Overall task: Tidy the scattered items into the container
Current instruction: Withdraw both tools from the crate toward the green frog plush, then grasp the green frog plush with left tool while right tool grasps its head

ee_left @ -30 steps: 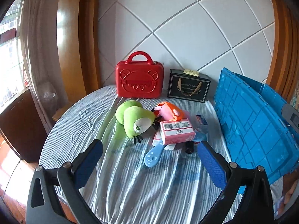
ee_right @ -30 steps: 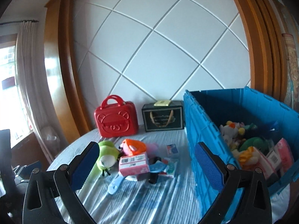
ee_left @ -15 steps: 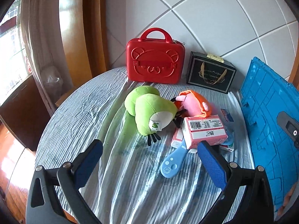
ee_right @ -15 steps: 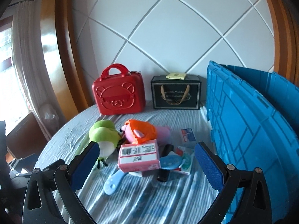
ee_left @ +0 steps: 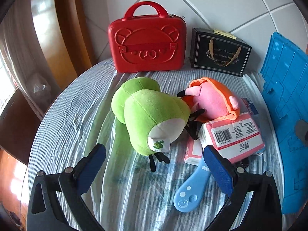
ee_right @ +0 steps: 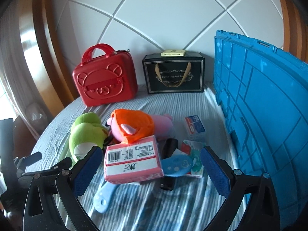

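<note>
At the far left of the round table, covered in a striped blue-white cloth point(ee_left: 73, 115), the left gripper point(ee_left: 154, 165) hung over the cloth with its blue-padded fingers point(ee_left: 90, 168) spread wide and holding nothing. Between them lay the green frog plush point(ee_left: 154, 115), its tag end pointing toward the camera and its black legs on the cloth. Behind it, against the white panelled wall, stood a red bear-face case point(ee_left: 147, 40).

Just right of the frog lay a pink plush in an orange hood point(ee_left: 213, 98), touching it, with a black gift box point(ee_left: 219, 53) behind. A pink barcoded packet point(ee_right: 132, 159) rested against the hooded plush and on top of a light blue paddle-shaped brush point(ee_right: 102, 198). The right gripper point(ee_right: 148, 165) hovered low in front of this packet, fingers point(ee_right: 213, 170) wide apart and empty.

Further right, a black cylinder point(ee_right: 168, 150) lay partly under the brush head, beside a small white-and-red packet point(ee_right: 192, 148) and a small blue-and-red box point(ee_right: 194, 125). At the far right stood the blue plastic crate point(ee_right: 269, 115), its ribbed wall facing the scattered items, its inside hidden.
</note>
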The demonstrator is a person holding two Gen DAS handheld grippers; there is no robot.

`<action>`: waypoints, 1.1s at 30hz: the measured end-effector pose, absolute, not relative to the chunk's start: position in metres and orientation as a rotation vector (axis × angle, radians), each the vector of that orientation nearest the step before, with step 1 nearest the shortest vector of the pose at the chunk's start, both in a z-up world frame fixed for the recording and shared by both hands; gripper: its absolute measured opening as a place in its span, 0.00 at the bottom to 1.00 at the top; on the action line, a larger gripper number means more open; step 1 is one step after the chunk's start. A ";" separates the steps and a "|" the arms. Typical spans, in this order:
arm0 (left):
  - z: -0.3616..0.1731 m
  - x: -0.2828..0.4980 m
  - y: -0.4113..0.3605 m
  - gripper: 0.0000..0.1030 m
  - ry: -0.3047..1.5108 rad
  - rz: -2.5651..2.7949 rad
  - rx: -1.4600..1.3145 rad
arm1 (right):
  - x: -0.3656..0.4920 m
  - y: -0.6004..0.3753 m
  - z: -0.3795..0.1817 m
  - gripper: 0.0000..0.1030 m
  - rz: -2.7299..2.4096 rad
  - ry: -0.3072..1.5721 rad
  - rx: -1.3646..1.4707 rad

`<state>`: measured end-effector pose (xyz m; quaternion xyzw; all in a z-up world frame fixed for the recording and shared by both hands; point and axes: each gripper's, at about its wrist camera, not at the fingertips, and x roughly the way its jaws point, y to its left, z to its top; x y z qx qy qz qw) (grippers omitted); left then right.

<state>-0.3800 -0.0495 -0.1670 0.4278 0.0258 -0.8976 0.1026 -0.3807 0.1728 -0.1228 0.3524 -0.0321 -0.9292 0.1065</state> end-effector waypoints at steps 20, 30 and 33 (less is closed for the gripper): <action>-0.209 -0.398 -0.218 1.00 0.255 -2.504 1.233 | -0.431 0.022 -0.176 1.00 -2.618 0.008 1.214; -0.203 -0.376 -0.337 1.00 0.250 -2.261 1.125 | -0.428 -0.085 -0.195 1.00 -2.430 0.084 1.235; -0.198 -0.371 -0.339 1.00 0.281 -2.312 1.126 | -0.424 -0.103 -0.197 1.00 -2.414 0.098 1.238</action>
